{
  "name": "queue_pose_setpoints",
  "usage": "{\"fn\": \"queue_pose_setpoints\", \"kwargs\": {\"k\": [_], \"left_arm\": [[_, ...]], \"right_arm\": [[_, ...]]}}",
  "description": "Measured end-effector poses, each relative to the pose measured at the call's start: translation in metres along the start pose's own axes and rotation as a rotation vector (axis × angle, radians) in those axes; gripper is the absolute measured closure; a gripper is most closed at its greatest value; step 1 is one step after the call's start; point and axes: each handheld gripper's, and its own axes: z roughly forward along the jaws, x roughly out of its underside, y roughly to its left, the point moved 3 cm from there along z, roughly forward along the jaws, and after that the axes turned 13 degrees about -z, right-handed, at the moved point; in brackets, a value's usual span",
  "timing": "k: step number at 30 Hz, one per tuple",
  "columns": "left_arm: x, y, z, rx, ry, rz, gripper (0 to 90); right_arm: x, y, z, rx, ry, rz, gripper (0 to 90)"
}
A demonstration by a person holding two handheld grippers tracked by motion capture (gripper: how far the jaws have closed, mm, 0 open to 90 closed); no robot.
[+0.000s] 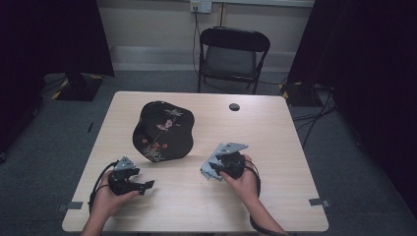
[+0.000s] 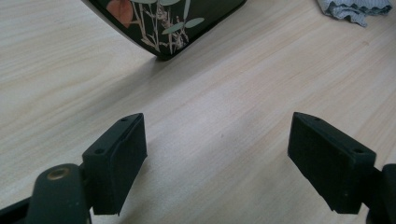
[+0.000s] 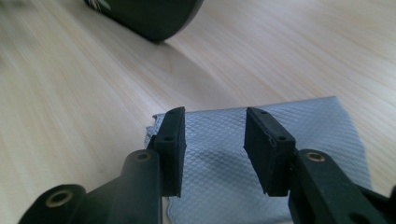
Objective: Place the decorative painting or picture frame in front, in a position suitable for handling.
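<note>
black folding chair (image 1: 234, 58) behind table (image 1: 275, 142); grey carpet (image 1: 44, 147); dark curtains (image 1: 364, 64); wall socket (image 1: 200, 6).

Bare pale wooden worktop (image 1: 275, 147) lies open between and beyond both hand-held grippers; the black lacquered flower-painted tray (image 1: 163, 131) blocks the left-centre, and the grey textured cloth (image 3: 261, 154) lies under the right hand-held gripper (image 3: 214, 140).

Two hands reach in from the near edge. The left gripper (image 1: 147, 185) holds its fingers (image 2: 116, 163) wide apart. The right gripper (image 1: 210, 169) keeps its fingers (image 3: 170, 144) partly open, angled downward.
</note>
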Motion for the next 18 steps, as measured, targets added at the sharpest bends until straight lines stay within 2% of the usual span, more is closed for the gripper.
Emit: {"fn": "queue_pose_setpoints", "kwargs": {"k": [2, 4, 6, 8, 9, 10, 12, 13, 14, 15, 16, 17, 18], "left_arm": [[-0.003, 0.0, 0.0, -0.006, -0.012, 0.004, 19.7], [-0.005, -0.001, 0.0, 0.001, -0.02, 0.007, 20.1], [-0.006, -0.001, 0.0, -0.002, -0.017, 0.008, 20.1], [-0.006, -0.001, 0.0, -0.002, -0.02, 0.007, 20.1], [-0.007, -0.001, 0.0, 0.0, -0.022, 0.009, 20.1], [-0.006, -0.001, 0.0, 0.005, -0.022, 0.003, 20.1], [-0.006, -0.001, 0.0, -0.008, -0.013, 0.012, 20.1], [-0.007, -0.001, 0.0, -0.008, -0.017, 0.008, 20.1], [-0.007, -0.001, 0.0, -0.008, -0.017, 0.008, 20.1], [-0.007, -0.002, 0.001, -0.004, -0.022, 0.006, 20.1], [-0.007, -0.002, 0.001, -0.004, -0.022, 0.006, 20.0], [-0.007, -0.002, 0.001, -0.005, -0.019, 0.012, 20.1], [-0.007, -0.002, 0.001, -0.005, -0.019, 0.012, 20.1]], "right_arm": [[-0.002, 0.004, 0.013, -0.008, 0.064, -0.035, 58.9], [0.002, 0.006, 0.017, -0.004, 0.121, -0.072, 59.1], [0.01, 0.008, 0.015, -0.024, 0.118, -0.064, 57.4], [0.015, 0.008, 0.013, -0.028, 0.117, -0.077, 57.1], [0.02, 0.007, 0.009, -0.032, 0.103, -0.067, 56.0], [0.03, 0.004, -0.002, -0.024, 0.118, -0.052, 52.5], [0.041, 0.0, -0.015, 0.001, 0.143, -0.074, 51.8], [0.048, -0.004, -0.023, 0.022, 0.161, -0.068, 51.8], [0.048, -0.004, -0.023, 0.022, 0.161, -0.068, 51.8], [0.063, -0.016, -0.041, 0.066, 0.195, -0.038, 51.2], [0.068, -0.02, -0.048, 0.093, 0.205, -0.028, 50.3], [0.073, -0.025, -0.057, 0.116, 0.196, -0.005, 50.2], [0.076, -0.029, -0.066, 0.12, 0.161, 0.042, 50.2]]}}
